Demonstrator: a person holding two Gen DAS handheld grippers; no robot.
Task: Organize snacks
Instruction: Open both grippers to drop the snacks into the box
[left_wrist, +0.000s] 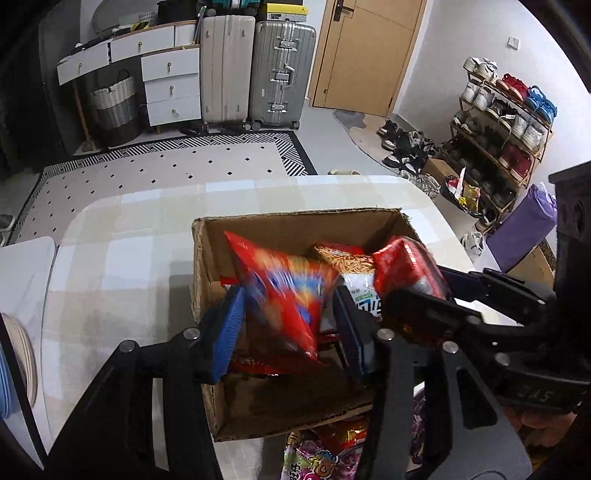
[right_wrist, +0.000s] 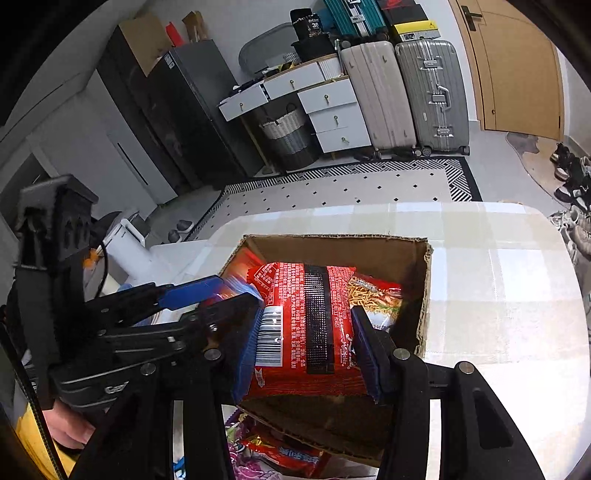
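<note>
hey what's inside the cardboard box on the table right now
Inside the cardboard box: a noodle-stick snack bag and a white packet at the back. The left tongs hold a red-blue bag over it, the right tongs a red packet. They cover the bottom.

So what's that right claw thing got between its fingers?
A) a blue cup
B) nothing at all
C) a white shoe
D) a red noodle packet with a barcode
D: in the right wrist view the right gripper has its blue fingers pressed on both sides of a red packet with a barcode, above the box.
</note>
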